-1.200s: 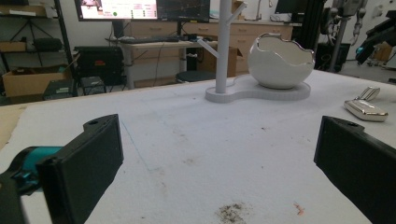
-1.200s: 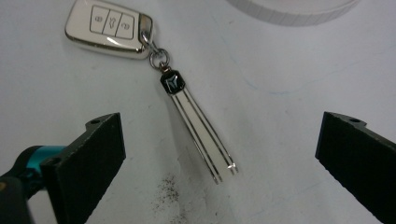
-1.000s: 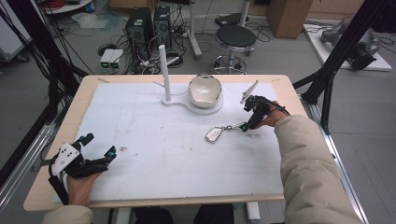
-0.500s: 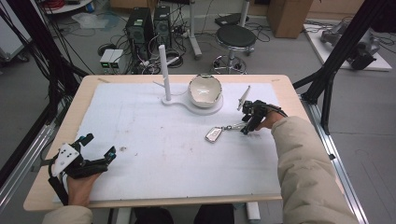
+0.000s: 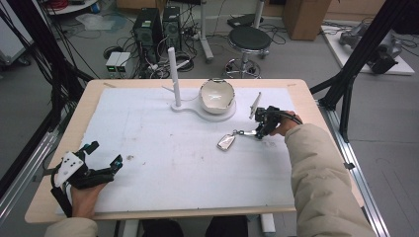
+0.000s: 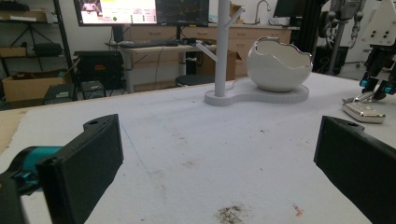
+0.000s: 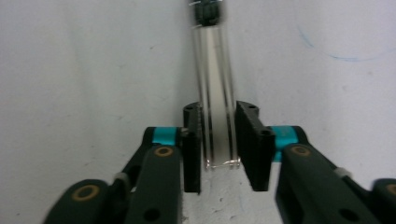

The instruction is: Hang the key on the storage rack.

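My right gripper [image 5: 260, 129] has its jaws closed on a keychain [image 5: 226, 142] lying on the white, stained worktop [image 5: 197, 168]; my left gripper [image 5: 101, 159] rests wide open, empty. Beyond: stool [image 5: 249, 38], computers [image 5: 157, 27].

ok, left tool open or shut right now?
Open. In the left gripper view its two black jaws stand far apart over bare table, nothing between them; the high view shows the left tool spread too.
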Demonstrator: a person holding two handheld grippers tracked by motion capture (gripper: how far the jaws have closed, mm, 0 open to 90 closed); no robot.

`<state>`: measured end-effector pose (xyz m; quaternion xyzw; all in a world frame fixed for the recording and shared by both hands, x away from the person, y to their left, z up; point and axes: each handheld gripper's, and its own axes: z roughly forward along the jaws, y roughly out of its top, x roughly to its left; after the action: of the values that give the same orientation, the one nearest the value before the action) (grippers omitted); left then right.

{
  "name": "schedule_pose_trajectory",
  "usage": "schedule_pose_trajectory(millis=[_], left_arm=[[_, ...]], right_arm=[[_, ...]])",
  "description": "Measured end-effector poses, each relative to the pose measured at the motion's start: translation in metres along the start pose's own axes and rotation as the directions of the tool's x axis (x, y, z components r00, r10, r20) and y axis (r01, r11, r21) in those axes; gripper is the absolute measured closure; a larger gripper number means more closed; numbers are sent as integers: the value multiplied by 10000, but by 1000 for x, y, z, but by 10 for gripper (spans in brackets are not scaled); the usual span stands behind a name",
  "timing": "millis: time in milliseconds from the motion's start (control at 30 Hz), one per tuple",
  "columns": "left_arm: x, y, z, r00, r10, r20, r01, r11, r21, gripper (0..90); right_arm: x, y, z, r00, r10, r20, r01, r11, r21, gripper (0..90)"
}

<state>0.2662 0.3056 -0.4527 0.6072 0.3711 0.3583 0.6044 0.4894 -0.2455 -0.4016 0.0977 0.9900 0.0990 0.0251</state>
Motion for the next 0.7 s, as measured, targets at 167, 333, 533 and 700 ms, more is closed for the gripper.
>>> schedule_pose_trajectory(millis=[167, 333, 533, 700], left_arm=[[0, 0, 0, 10000, -5, -3, 5, 10000, 8, 18], [0, 0, 0, 10000, -9, 19, 9, 10000, 32, 18], [2, 2, 3, 9999, -124, 75, 121, 9994, 331, 18], [5, 14, 9, 9993, -61, 363, 45, 9990, 447, 18]], right_arm=[[0, 0, -2, 9996, 280, -61, -280, 9996, -16, 745], [2, 1, -5, 9987, 432, -270, -437, 9988, -212, 747], [11, 2, -19, 9888, 1412, -493, -1448, 9861, -813, 749], [27, 0, -43, 9880, 1444, -544, -1515, 9743, -1664, 749]])
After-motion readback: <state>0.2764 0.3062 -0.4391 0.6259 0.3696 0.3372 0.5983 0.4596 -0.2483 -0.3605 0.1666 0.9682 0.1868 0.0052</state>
